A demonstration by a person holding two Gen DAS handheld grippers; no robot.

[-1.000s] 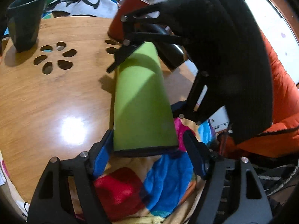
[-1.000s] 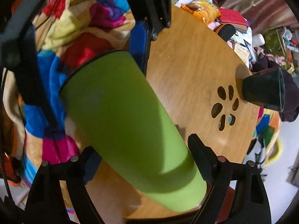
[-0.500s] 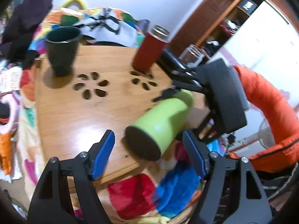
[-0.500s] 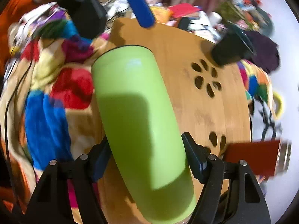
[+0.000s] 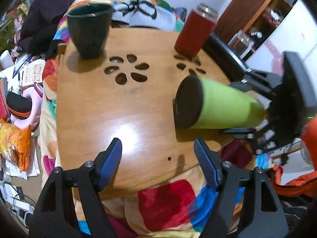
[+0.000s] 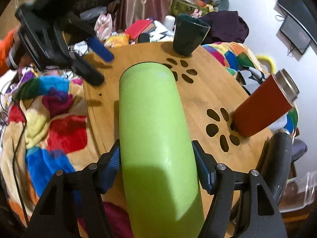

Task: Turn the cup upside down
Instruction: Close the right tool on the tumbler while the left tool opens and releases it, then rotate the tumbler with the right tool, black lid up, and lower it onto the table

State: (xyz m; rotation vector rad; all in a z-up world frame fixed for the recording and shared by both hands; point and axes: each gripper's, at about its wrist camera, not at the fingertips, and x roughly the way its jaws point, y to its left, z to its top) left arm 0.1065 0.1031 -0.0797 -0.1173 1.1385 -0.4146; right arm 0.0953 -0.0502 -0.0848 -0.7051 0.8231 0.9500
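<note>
Left wrist view first: left gripper (image 5: 157, 159) has its blue-padded fingers (image 5: 110, 161) spread wide with nothing between them, hovering over the near edge of the round wooden table (image 5: 95, 107). Green cup (image 5: 220, 107) is lying sideways in the air at about 3 o'clock, its dark round end facing the camera, and the other end is stuck in the right gripper (image 5: 263, 107), which comes in from the right edge. Can't tell from here if that dark end is the mouth or the base, it's a bit blurry. Dark green cup (image 5: 89, 29) stands upright at about 11 o'clock on the table, red thermos (image 5: 195, 33) with a metal top stands at about 1 o'clock, and flower-shaped cutouts (image 5: 126, 71) sit between them. Colourful blanket (image 5: 168, 202) shows under the near table edge at 6 o'clock. Right wrist view: right gripper (image 6: 157, 166) is clamped on the green cup (image 6: 154, 130), both blue pads pressed against its sides, and the cup runs straight away from the camera toward 12 o'clock, above the table (image 6: 200, 99). Left gripper (image 6: 95, 59) is up at 10 o'clock, fingers apart, well clear of the cup. Dark green cup (image 6: 188, 37) is at about 1 o'clock, red thermos (image 6: 265, 109) at 3 o'clock looking tilted by the lens, blanket (image 6: 49, 119) at 9 o'clock.
</note>
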